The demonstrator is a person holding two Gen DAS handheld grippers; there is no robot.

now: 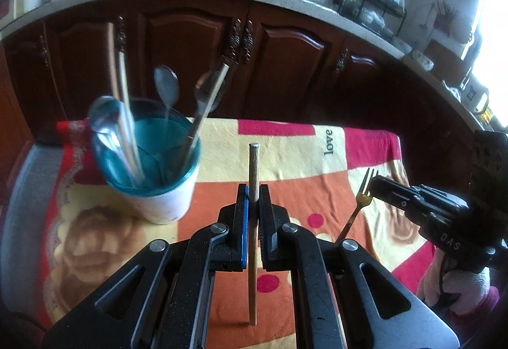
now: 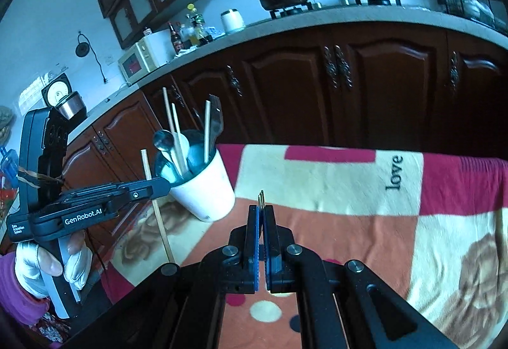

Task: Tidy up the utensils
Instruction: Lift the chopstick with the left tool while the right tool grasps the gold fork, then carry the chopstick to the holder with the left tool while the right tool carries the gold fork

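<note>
right of the white cup (image 1: 158, 200), the left gripper (image 1: 253, 200) is clenching an upright wooden chopstick (image 1: 253, 165); farther right, the right gripper (image 2: 262, 215) is gripping a gold fork (image 1: 360, 206), tines up.

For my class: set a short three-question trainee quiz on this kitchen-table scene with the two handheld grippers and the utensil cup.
1. True or false: the left gripper is shut on a wooden chopstick.
2. What does the right gripper hold? A) a spoon B) a gold fork C) nothing
3. Fill in: the spoons stand in a white ____ with a teal inside, on the patterned blanket.

Key
1. True: the stick runs up between the closed pads.
2. B: the tines stick out past the fingers.
3. cup
</note>
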